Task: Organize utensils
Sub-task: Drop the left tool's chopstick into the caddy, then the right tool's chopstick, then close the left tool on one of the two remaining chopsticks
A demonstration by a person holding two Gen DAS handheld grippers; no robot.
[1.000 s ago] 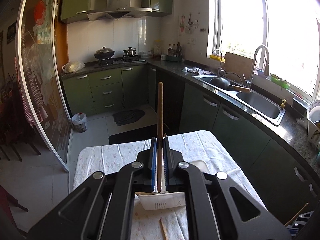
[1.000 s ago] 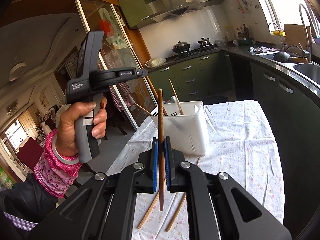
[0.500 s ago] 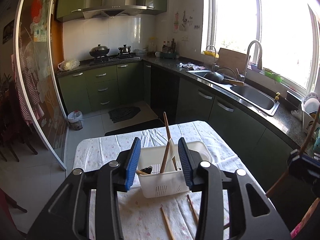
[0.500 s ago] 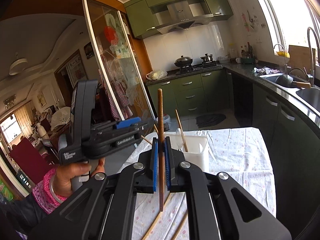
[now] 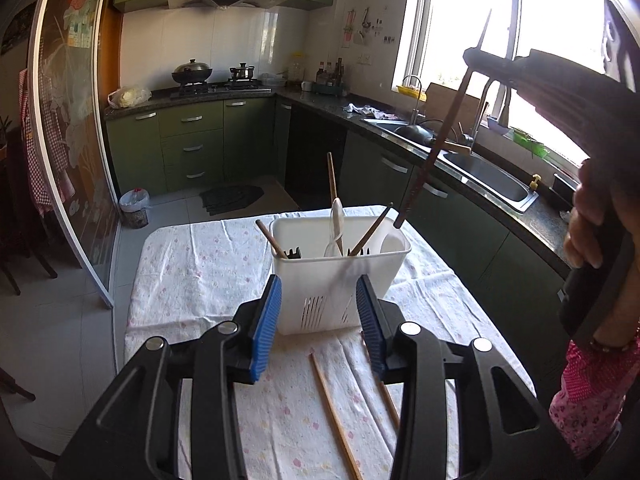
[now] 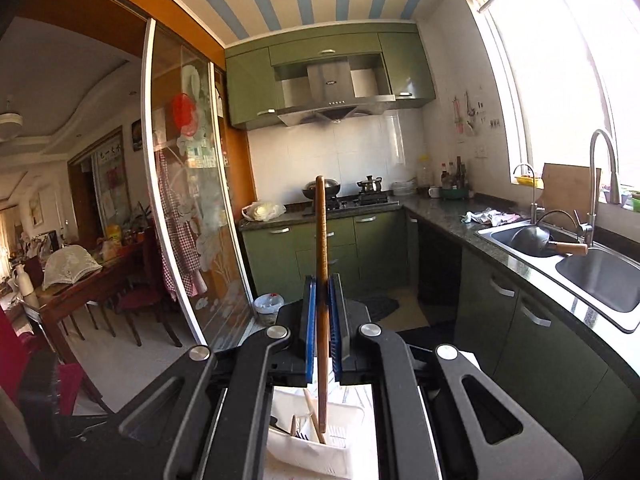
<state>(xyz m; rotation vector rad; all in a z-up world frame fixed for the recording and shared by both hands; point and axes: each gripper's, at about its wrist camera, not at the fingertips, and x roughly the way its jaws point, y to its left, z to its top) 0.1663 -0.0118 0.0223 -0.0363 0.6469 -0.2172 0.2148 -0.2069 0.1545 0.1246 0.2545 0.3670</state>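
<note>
Two thin wooden chopsticks [image 5: 334,416] lie on the worktop [image 5: 200,272], not put away. The left gripper [image 5: 319,322] is wide apart. Several utensils stand in the white plastic basket [image 5: 340,280]. The right gripper [image 6: 322,330] pinches a dark wooden chopstick [image 6: 321,280] above it.

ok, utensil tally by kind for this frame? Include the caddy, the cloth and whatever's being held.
Caddy chopsticks: 3
Loose chopsticks on the tablecloth: 2
Held chopstick in the right gripper: 1
White spoon: 1
Total: 7, leaving out the dark tines in the white caddy, which are too small to count.
</note>
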